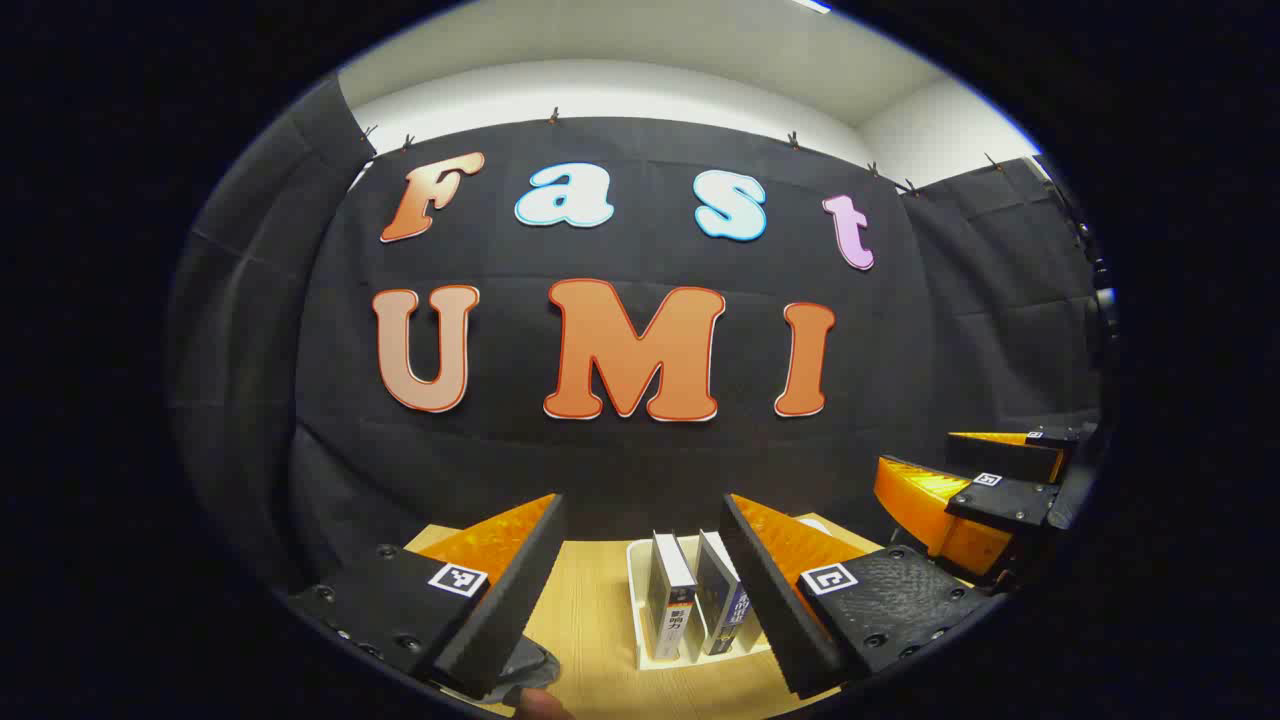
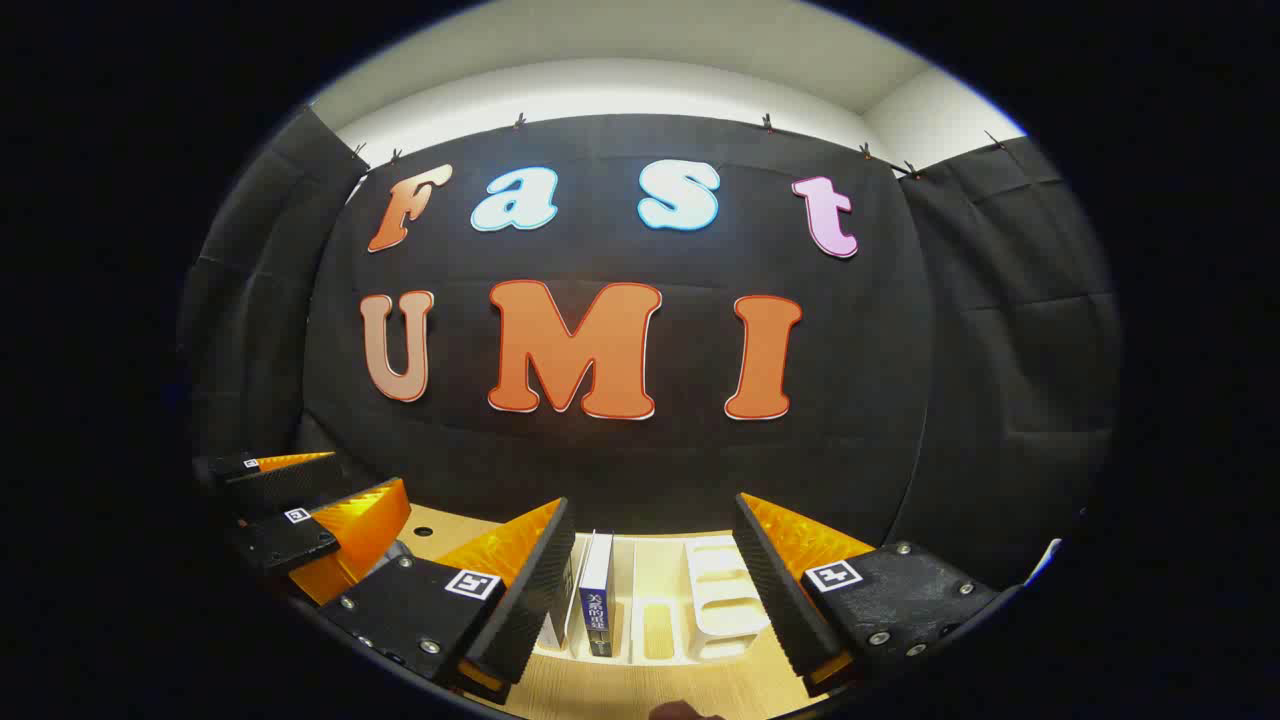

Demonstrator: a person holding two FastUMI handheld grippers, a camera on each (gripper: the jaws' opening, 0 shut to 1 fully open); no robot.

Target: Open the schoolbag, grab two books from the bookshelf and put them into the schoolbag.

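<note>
Standing upright in the white bookshelf [image 1: 640, 610] on the table [image 1: 590, 620], the two books [image 1: 695, 605] sit straight ahead of both grippers. The left gripper [image 1: 640, 590] and the right gripper [image 2: 655, 590] are both wide open, holding nothing. The books look nearer the left one's middle.

Two books [image 1: 695, 595] upright in bookshelf [image 1: 640, 600] on table [image 1: 590, 610], wall behind
</note>
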